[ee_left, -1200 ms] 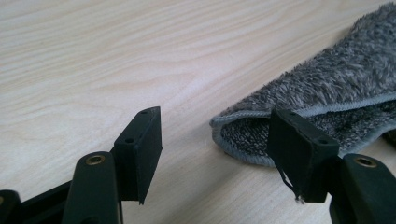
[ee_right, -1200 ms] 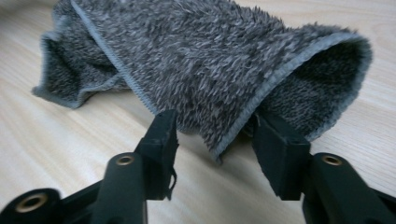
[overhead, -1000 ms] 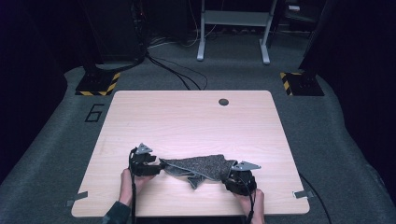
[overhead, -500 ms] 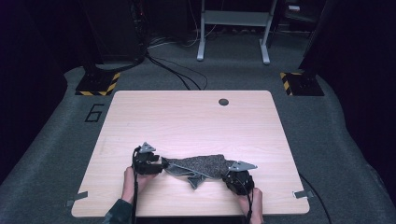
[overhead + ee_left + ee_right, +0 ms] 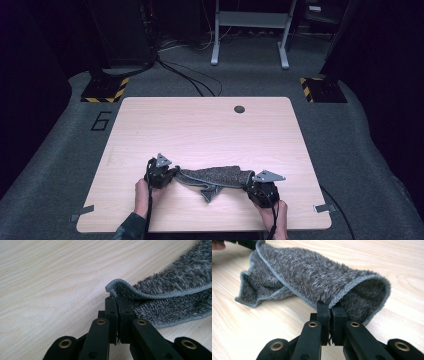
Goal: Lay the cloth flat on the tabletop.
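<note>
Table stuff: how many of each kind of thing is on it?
Grey fluffy cloth: 1
Tools, left tool and right tool, each pinching an end of the cloth: 2
Dark round hole cap near the far edge of the table: 1
Total: 4

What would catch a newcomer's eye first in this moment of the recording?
A grey fuzzy cloth lies bunched near the front edge of the pale wooden table, stretched between two hand-held grippers. The left gripper has just closed its jaws on one hemmed corner, and the right gripper is clamped on the opposite edge. Farther back, a small dark round hole marks the tabletop.
</note>
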